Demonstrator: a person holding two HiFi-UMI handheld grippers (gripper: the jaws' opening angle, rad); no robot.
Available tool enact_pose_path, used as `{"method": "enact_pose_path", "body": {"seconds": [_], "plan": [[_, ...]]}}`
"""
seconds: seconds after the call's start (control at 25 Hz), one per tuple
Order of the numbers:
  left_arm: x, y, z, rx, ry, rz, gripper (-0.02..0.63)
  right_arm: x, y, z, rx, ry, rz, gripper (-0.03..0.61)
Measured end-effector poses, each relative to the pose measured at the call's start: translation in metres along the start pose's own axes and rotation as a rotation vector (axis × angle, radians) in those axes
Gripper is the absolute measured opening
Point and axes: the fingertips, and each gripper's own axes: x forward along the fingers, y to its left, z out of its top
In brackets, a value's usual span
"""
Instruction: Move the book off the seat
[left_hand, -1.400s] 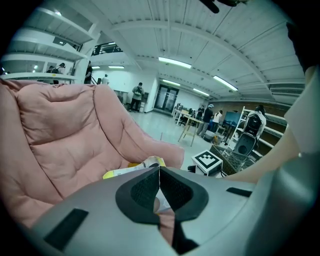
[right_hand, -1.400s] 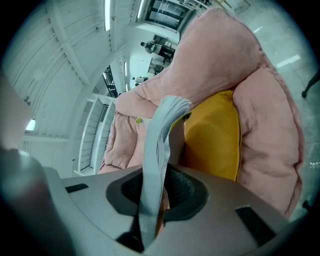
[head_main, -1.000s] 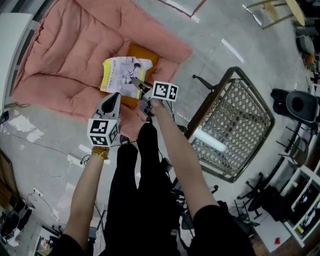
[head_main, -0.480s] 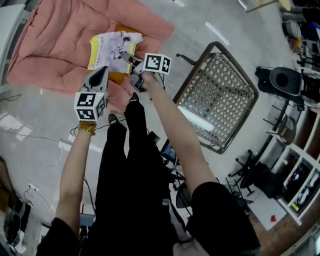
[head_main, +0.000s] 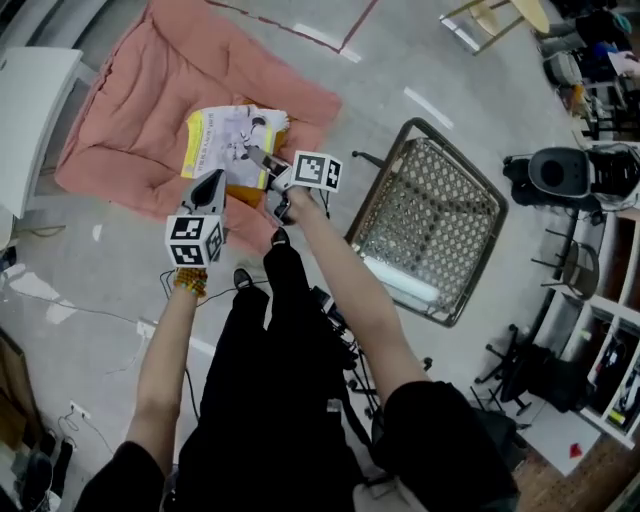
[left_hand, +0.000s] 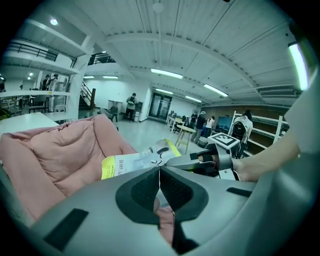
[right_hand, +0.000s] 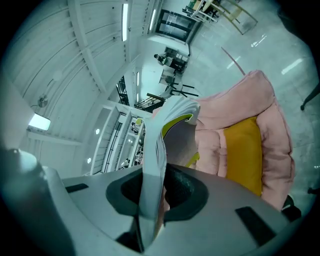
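Right claw (head_main: 263, 160) is clamped on the book (head_main: 225, 140) over the pink cushion seat (head_main: 125, 130); left claw (head_main: 212, 184) pressed together, empty.

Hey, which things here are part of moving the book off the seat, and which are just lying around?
Part of the job:
book, clamped in the right tongs
pink seat

Just lying about:
yellow cushion on the seat
woven chair
white table
left tongs, shut and empty
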Motion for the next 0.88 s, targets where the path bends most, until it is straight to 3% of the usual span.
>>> {"method": "enact_pose_path", "body": {"seconds": [0.68,0.88], "plan": [[-0.095,-0.027,0.051,0.032,-0.071,-0.019,0.012,-0.037,0.11,-0.044,-0.045,-0.07,0.052,0.074],[-0.116,-0.032,0.048,0.036,-0.078,-0.025,0.012,-0.044,0.129,-0.059,-0.048,-0.073,0.08,0.074]]}}
